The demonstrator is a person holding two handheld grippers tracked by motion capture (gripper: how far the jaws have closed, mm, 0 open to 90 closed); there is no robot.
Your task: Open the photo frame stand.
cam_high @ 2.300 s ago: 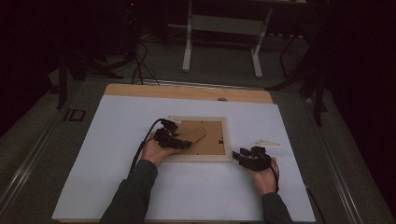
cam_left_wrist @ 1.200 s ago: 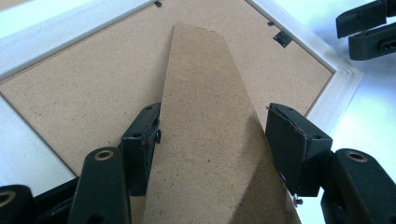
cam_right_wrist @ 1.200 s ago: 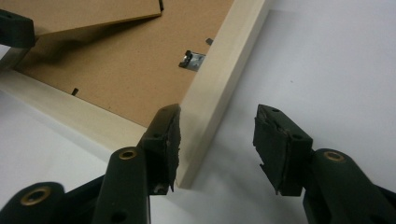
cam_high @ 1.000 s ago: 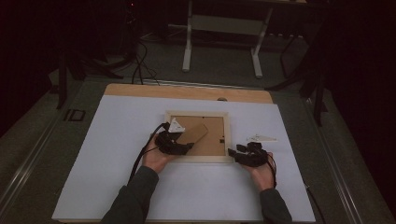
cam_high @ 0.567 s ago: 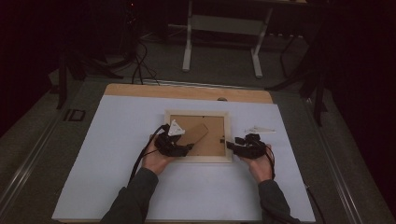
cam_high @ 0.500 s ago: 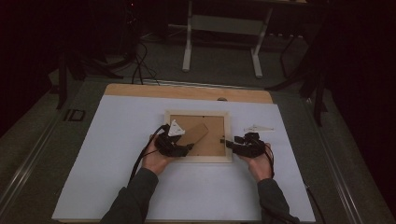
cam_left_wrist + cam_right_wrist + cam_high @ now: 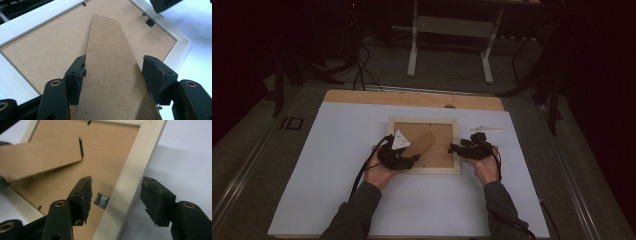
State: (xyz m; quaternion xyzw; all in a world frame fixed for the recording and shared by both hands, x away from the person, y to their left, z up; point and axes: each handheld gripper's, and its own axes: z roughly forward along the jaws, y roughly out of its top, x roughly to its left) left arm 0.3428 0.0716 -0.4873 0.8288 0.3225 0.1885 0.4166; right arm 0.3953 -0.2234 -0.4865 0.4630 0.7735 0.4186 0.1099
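Observation:
A pale wooden picture frame (image 7: 422, 121) lies face down on the white table, its brown backing board (image 7: 50, 47) up. A cardboard stand flap (image 7: 422, 142) runs slantwise across the backing. My left gripper (image 7: 412, 159) is at the frame's near left corner, open, with its jaws on either side of the stand flap (image 7: 112, 75). My right gripper (image 7: 456, 149) is open at the frame's right side, and its jaws straddle the right rail (image 7: 130, 175). A small metal clip (image 7: 101, 200) sits on the backing just inside that rail.
A small white piece (image 7: 484, 129) lies on the table beyond the right gripper. A black turn clip (image 7: 150, 23) sits at the frame's far edge. The wooden table edge (image 7: 362, 97) runs along the back, with a dark floor, cables and a stand's legs (image 7: 412, 60) behind it.
My right gripper has moved left and away from the person, from the bare table to the frame's right rail. The left gripper has stayed at the stand flap.

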